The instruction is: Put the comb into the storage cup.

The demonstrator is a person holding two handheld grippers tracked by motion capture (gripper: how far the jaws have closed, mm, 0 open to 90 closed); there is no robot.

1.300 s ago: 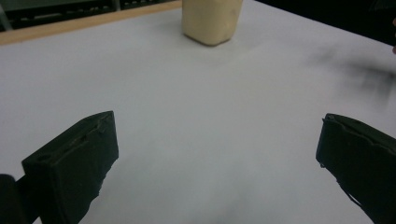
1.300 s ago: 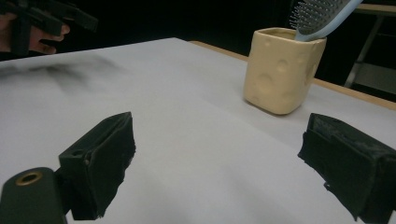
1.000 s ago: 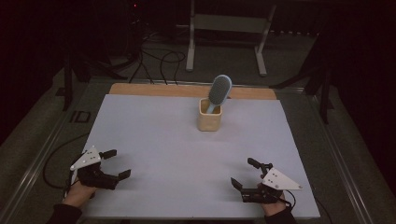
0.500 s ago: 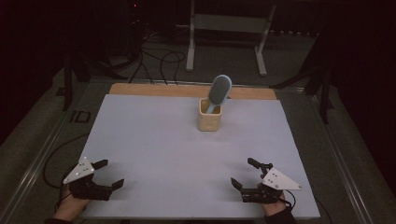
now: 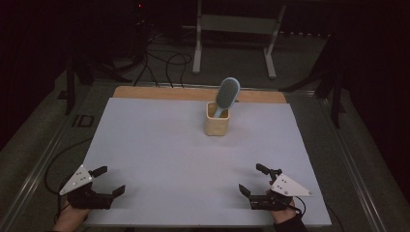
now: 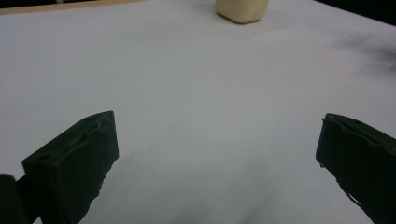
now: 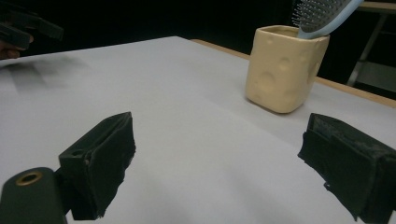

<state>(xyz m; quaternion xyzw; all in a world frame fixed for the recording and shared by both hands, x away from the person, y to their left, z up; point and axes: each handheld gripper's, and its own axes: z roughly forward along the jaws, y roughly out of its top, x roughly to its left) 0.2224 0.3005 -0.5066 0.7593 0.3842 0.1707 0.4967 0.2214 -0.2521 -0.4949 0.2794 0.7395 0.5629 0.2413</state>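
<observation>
The left gripper (image 5: 101, 184) has drawn back toward the counter's (image 5: 159, 145) near left corner, jaws wide and empty; the right gripper (image 5: 255, 182) has not moved, jaws likewise wide. Neither is reaching yet. Well ahead of both jaws stands one cream cup (image 5: 216, 119) holding one blue hairbrush (image 5: 226, 94), bristle head up.

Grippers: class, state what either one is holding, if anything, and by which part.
Nothing is held. The left gripper and right gripper both rest open on the table, far from the cup and brush.
</observation>
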